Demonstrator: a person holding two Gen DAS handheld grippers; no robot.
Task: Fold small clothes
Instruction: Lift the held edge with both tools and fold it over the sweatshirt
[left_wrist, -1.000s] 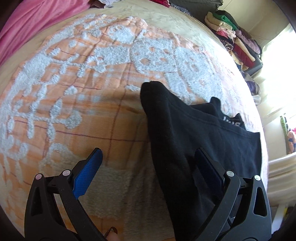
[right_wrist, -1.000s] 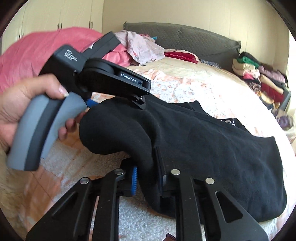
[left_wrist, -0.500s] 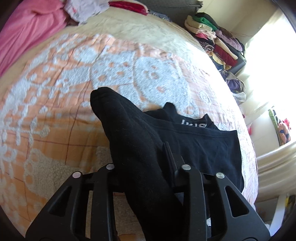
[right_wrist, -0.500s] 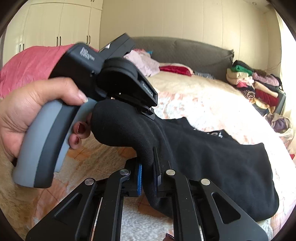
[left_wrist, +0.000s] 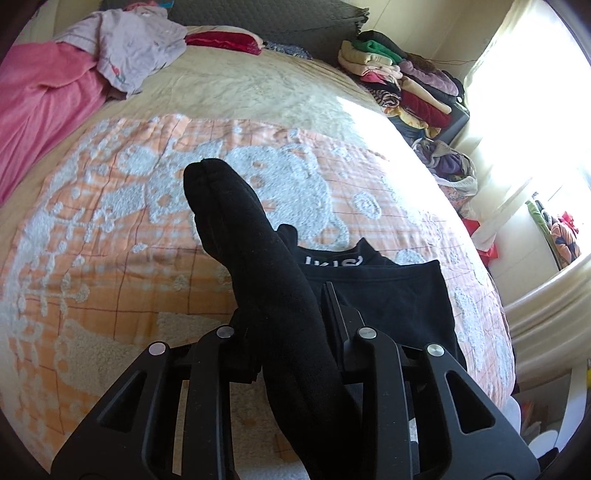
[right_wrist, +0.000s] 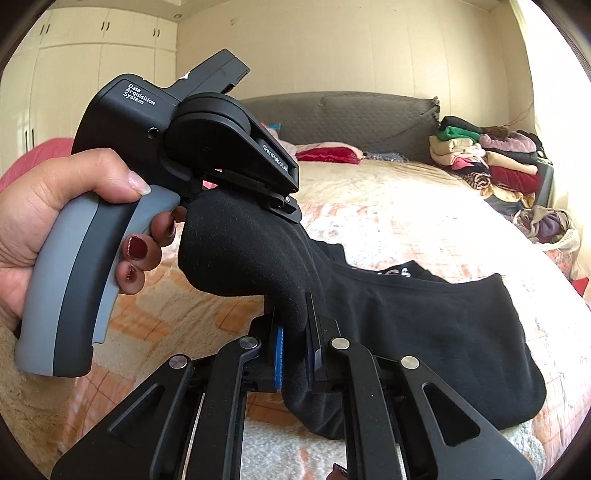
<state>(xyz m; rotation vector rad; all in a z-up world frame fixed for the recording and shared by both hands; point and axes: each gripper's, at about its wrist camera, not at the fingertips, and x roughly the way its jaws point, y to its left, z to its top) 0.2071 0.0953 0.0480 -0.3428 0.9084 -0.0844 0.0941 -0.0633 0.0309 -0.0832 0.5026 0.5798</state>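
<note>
Your left tongs (left_wrist: 291, 332) pinch the black garment (left_wrist: 388, 295); your right tongs (right_wrist: 295, 350) pinch it too, raised off the bed (right_wrist: 424, 221).

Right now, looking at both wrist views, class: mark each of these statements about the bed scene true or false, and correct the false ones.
1. Both grippers are shut on the black garment. True: the left gripper and the right gripper each pinch a fold of it.
2. The garment lies flat on the bed. False: one side is lifted off the orange patterned blanket, the rest still resting on it.
3. A stack of folded clothes sits by the headboard. True.
4. The hand on the left gripper's handle wears a glove. False: it is bare, with dark red nail polish.
5. The pink bedding covers the garment. False: it lies apart, at the bed's far edge.
</note>
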